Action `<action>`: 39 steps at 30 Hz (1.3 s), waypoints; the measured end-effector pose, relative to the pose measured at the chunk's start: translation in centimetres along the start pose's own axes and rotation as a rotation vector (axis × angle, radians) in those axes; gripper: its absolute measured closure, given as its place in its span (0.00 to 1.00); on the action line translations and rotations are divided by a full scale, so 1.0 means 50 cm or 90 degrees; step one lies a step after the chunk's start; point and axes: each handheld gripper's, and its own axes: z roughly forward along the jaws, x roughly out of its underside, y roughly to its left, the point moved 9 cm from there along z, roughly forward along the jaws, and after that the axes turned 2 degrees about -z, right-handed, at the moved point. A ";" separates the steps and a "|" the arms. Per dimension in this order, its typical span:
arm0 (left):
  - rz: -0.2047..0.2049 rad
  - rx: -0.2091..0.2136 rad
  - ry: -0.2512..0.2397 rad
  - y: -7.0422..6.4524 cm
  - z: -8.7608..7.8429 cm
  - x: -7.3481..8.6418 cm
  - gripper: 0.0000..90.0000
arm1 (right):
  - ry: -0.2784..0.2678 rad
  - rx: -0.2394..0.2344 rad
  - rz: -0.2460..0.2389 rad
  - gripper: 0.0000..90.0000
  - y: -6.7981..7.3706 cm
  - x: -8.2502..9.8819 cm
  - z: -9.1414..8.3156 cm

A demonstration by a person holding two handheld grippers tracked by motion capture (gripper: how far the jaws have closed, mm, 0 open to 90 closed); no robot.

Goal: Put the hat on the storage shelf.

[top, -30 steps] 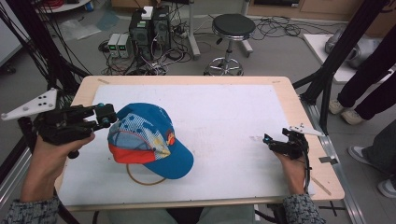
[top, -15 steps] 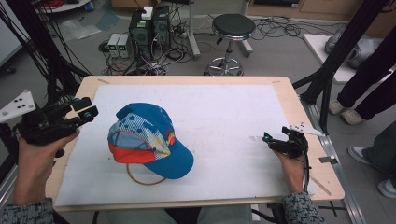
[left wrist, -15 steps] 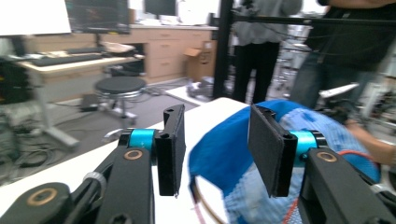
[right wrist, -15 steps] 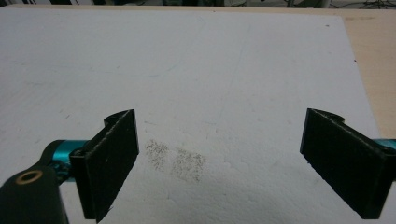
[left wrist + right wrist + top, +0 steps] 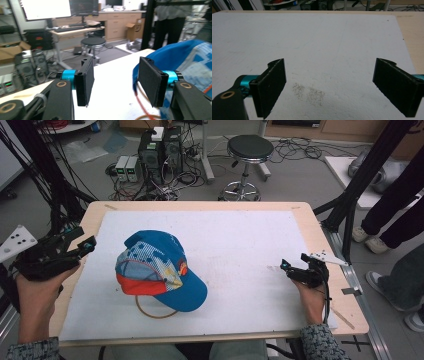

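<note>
High view: the cap (image 5: 159, 270) sits left of the middle of the white sheet (image 5: 240, 245) on the counter (image 5: 320, 227), brim toward the near right, an orange cord loop (image 5: 150, 310) under its near edge. It looks light and soft: a cloth crown that would cave under a pinch, and a stiffer brim that should give the surer hold. The left tongs (image 5: 85, 246) hang at the counter's left edge, apart from the cap, level, aimed right at the crown. The right tongs (image 5: 287, 268) rest low at the near right, well apart from it.

Left gripper view: the left tongs (image 5: 115, 82) have just been opening and stand spread with nothing between them; the cap's blue crown (image 5: 190, 60) lies just beyond the right-hand pad.

Right gripper view: the right tongs (image 5: 329, 87) are spread wide over bare sheet, holding nothing.
</note>
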 end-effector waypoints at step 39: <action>-0.073 -0.145 0.032 0.080 -0.004 0.201 0.28 | 0.004 0.013 -0.028 0.12 0.002 0.004 -0.016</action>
